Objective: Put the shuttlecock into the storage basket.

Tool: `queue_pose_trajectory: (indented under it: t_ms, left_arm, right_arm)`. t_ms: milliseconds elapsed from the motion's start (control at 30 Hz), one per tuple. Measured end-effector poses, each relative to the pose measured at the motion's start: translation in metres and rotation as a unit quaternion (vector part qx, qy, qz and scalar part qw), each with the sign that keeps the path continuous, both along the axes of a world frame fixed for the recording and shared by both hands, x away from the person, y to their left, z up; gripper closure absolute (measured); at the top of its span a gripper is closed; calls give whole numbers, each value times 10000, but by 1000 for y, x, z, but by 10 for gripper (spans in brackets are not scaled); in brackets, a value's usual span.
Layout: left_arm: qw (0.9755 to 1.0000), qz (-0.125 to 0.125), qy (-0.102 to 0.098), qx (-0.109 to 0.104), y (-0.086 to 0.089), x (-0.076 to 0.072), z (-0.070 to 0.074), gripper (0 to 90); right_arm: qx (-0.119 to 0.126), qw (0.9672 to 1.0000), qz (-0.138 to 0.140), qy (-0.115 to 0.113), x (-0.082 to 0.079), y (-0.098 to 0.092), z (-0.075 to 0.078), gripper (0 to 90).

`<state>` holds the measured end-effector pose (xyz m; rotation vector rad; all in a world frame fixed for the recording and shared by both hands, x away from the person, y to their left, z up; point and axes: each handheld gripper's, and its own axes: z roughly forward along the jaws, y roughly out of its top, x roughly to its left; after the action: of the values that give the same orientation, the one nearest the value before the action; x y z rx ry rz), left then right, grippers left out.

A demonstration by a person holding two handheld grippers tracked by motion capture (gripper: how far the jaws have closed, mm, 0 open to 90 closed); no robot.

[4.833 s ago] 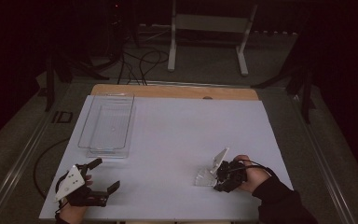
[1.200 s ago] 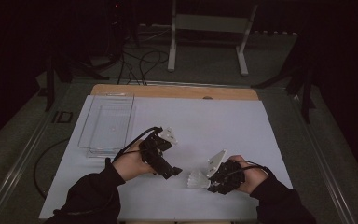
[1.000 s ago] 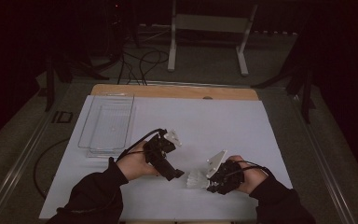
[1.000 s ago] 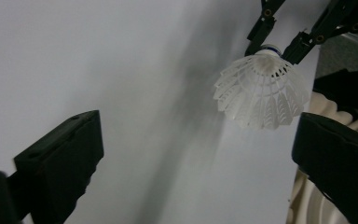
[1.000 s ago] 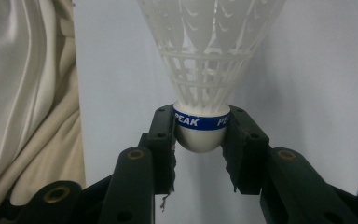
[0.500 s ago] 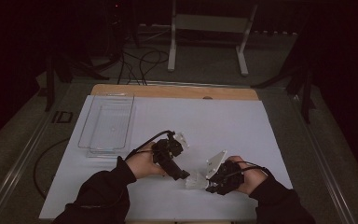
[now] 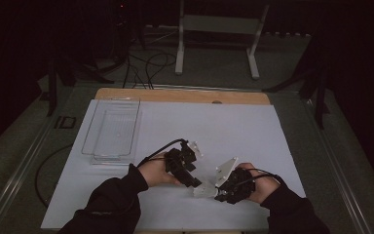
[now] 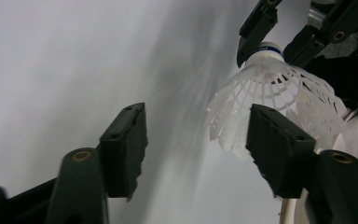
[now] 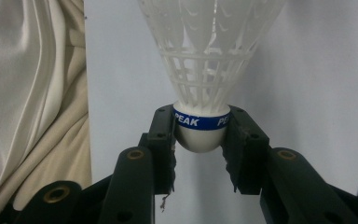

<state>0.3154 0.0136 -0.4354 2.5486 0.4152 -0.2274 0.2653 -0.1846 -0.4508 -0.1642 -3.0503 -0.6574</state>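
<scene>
While the right gripper (image 9: 199,154) clamps the shuttlecock (image 9: 205,60) by its cork near the table's near right, the left gripper's (image 8: 196,140) jaws, just closing, stand apart beside its skirt.

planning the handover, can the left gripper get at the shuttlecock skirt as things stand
Probably yes. The left gripper, its jaws just closing, already has the shuttlecock skirt beside one pad with nothing between. The right gripper clamps only the cork, leaving the skirt free.
</scene>
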Motion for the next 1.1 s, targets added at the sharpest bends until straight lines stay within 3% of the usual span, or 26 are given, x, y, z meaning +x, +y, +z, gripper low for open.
queue_pose_trajectory:
  t_ms: [267, 600, 1100]
  left_arm:
    - [9998, -213, 64, 8, -5, -1, -3, 511]
    - [9983, -496, 281, 127, -11, -3, -6, 634]
    - [9963, -737, 429, 62, -15, -2, -5, 836]
  right_arm:
    - [18, 10000, 85, -27, -2, 3, 1, 656]
    - [95, 9998, 169, -66, -4, 7, 3, 656]
    - [168, 9997, 159, -110, -3, 9, 5, 655]
